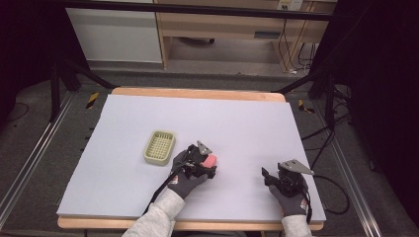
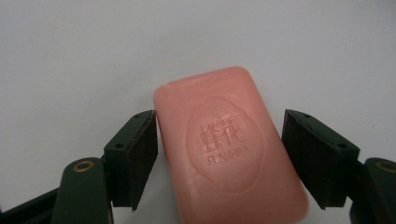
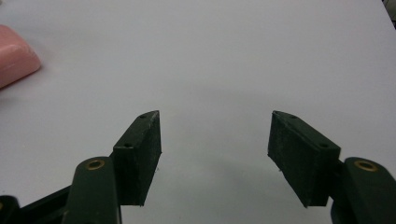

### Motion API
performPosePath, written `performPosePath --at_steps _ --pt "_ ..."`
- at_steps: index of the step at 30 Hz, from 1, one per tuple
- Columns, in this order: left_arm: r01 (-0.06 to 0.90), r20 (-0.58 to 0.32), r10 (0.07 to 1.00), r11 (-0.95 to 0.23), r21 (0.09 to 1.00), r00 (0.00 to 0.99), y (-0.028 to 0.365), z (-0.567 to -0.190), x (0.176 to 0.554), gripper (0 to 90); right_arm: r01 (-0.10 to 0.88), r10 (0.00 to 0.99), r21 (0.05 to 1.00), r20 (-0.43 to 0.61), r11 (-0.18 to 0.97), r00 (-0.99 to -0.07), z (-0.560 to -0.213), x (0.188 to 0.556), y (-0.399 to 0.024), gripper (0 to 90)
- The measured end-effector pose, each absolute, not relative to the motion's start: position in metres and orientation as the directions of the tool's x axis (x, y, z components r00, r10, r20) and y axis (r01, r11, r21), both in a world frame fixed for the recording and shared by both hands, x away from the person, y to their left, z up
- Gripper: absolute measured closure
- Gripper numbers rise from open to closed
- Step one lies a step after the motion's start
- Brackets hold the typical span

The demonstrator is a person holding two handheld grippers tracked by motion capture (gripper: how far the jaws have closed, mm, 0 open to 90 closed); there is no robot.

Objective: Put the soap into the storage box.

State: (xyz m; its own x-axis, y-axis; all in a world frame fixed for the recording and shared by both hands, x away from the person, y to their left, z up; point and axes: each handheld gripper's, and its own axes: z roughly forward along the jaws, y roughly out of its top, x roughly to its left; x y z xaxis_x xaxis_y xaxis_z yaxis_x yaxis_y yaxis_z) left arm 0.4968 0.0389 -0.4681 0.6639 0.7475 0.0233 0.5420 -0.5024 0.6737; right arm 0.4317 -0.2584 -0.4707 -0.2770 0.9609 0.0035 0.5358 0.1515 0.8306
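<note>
A pink bar of soap [image 2: 229, 144] with a stamped oval lies flat on the pale table sheet [image 1: 237, 123], between the jaws of my left gripper [image 2: 219, 116]. The left pad [image 2: 140, 154] sits against the bar's edge, while a thin gap separates the right pad [image 2: 308, 154] from it. From above, the soap [image 1: 211, 160] sits just right of my left gripper [image 1: 210, 166], near the table's middle. My right gripper [image 1: 267, 177] rests near the front right, open. Nothing lies between the jaws of the right gripper [image 3: 215, 116]. The soap [image 3: 14, 60] shows at that view's far left.
A pale green slotted soap dish [image 1: 159, 147] stands on the sheet to the left of the soap. The table's wooden edge [image 1: 197, 93] borders the far side. Black frame legs and cables surround the table on the floor.
</note>
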Motion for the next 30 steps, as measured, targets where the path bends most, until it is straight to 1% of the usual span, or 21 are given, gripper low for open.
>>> performPosePath --at_steps 8,13,20,30 --pt "0.548 0.022 0.748 -0.505 0.666 0.663 0.0388 -0.4716 0.4976 28.8 0.535 0.961 0.831 0.003 0.152 -0.277 -0.4708 0.4317 -0.2584 34.7" --pt "0.556 0.013 0.750 -0.502 0.662 0.662 0.0396 -0.4727 0.4976 33.2 0.535 0.961 0.831 0.004 0.151 -0.278 -0.4707 0.4317 -0.2584 34.8" --pt "0.557 0.012 0.745 -0.508 0.657 0.667 0.0406 -0.4732 0.4982 36.6 0.535 0.961 0.831 0.005 0.150 -0.277 -0.4707 0.4316 -0.2583 34.9" --pt "0.556 0.008 0.740 -0.513 0.654 0.673 0.0408 -0.4728 0.4990 37.1 0.535 0.961 0.832 0.006 0.148 -0.276 -0.4707 0.4317 -0.2586 35.0"
